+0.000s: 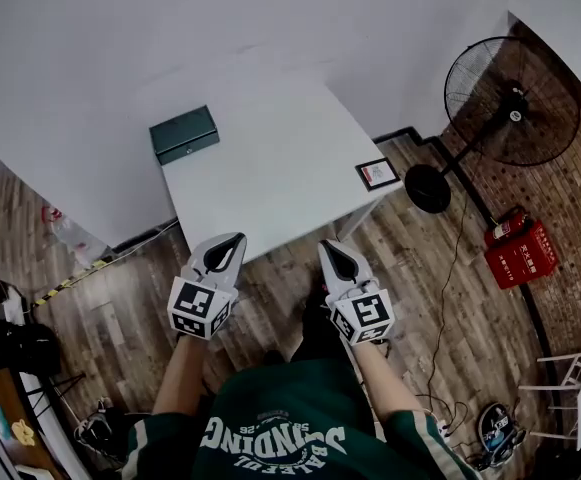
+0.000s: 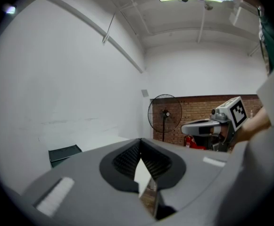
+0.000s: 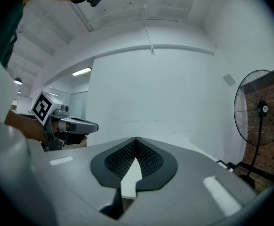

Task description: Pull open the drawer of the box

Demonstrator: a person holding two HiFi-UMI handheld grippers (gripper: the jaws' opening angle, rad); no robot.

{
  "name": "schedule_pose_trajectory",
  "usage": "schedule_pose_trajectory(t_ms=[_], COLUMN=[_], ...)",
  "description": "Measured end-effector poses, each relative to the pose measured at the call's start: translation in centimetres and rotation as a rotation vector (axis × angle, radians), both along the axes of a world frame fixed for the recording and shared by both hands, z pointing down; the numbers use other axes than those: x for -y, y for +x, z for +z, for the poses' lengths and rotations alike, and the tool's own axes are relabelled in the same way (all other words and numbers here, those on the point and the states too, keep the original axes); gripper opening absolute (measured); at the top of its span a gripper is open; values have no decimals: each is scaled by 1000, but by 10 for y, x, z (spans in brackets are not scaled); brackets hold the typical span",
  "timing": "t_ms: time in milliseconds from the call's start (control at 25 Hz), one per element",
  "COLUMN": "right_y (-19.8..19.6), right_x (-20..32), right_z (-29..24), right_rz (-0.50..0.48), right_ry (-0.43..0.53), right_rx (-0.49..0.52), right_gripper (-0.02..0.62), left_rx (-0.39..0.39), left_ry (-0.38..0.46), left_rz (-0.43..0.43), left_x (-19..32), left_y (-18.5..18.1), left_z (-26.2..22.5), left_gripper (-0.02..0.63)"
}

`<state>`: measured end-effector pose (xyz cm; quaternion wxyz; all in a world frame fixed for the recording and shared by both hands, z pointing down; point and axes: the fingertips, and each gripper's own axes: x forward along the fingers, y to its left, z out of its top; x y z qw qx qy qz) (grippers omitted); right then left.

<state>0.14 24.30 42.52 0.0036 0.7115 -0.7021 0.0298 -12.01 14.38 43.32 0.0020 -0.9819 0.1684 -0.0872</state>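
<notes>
A small dark green box (image 1: 184,134) sits near the far left corner of the white table (image 1: 270,178); its drawer front looks closed. In the left gripper view the box (image 2: 65,153) lies low at the left, well ahead of the jaws. My left gripper (image 1: 230,240) hovers over the table's near edge, shut with nothing in it. My right gripper (image 1: 329,248) hangs level with it to the right, also shut and empty. Both are far short of the box. Each gripper shows in the other's view: the right gripper (image 2: 213,125) and the left gripper (image 3: 68,126).
A small framed card (image 1: 377,173) lies at the table's right edge. A black standing fan (image 1: 510,103) and a red fire extinguisher box (image 1: 518,248) stand on the wooden floor at the right. White walls rise behind the table. Dark clutter (image 1: 15,348) sits at the left.
</notes>
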Motion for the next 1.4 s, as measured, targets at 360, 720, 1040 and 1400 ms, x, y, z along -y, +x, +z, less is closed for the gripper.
schedule_pose_trajectory(t_ms=[360, 720, 1040, 1400], right_y=[43, 100, 155, 178], right_x=[55, 141, 237, 328], right_z=[11, 13, 6, 0], right_rz=[-61, -166, -312, -508], right_ry=[-22, -17, -38, -71], right_rx=[44, 39, 32, 26], right_gripper=[2, 2, 2, 2], left_rx=[2, 32, 36, 34], left_ry=[-12, -23, -48, -90], left_rz=[-73, -170, -323, -515], left_x=[47, 113, 185, 251], left_y=[26, 77, 123, 141], left_z=[8, 18, 12, 14], left_gripper=[52, 52, 52, 52])
